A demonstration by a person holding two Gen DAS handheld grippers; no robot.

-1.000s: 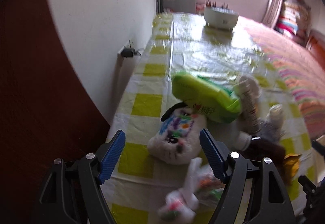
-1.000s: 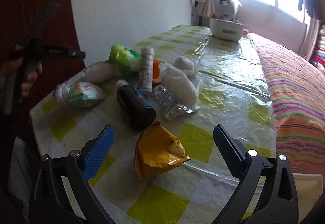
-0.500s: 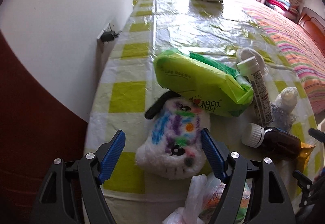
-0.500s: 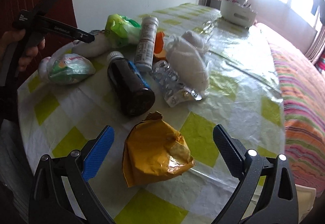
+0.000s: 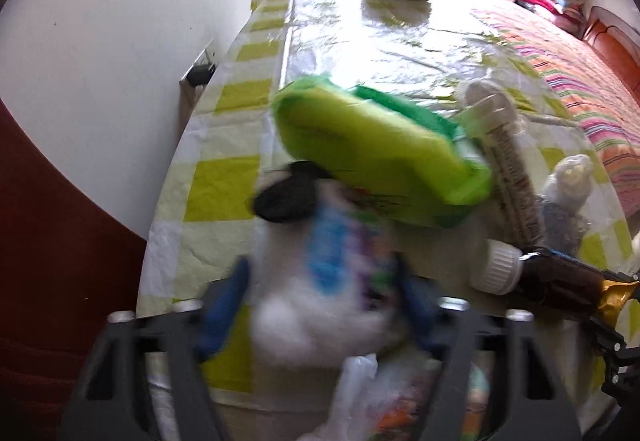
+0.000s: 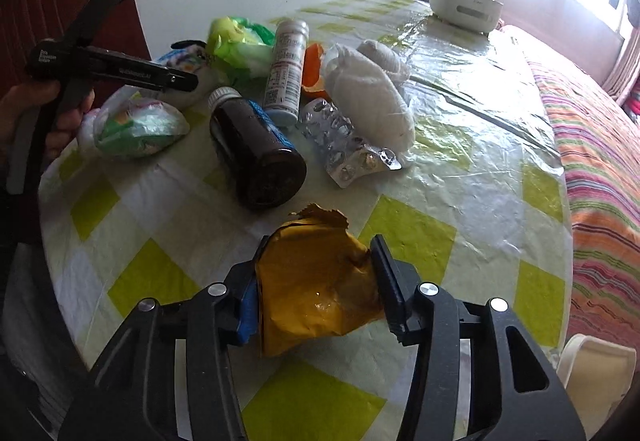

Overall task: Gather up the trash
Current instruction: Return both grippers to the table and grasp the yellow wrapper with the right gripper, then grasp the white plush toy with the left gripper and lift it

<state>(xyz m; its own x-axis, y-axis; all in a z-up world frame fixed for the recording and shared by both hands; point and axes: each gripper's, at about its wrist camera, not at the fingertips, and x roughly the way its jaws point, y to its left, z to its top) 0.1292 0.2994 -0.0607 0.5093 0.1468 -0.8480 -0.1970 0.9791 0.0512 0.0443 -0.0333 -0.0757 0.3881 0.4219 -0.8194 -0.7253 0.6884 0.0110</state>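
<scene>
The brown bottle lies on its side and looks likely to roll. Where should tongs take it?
Across the middle of the brown bottle's round body, from above, one jaw on each long side. It lies flat, its white cap pointing away, so the ends offer less hold.

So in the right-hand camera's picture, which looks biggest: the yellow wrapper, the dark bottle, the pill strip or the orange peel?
1. Yellow wrapper, though it lies nearest the camera, which inflates it.
2. Dark bottle.
3. Pill strip, not far behind the bottle.
4. Orange peel, smallest, and partly hidden behind the white tube.
</scene>
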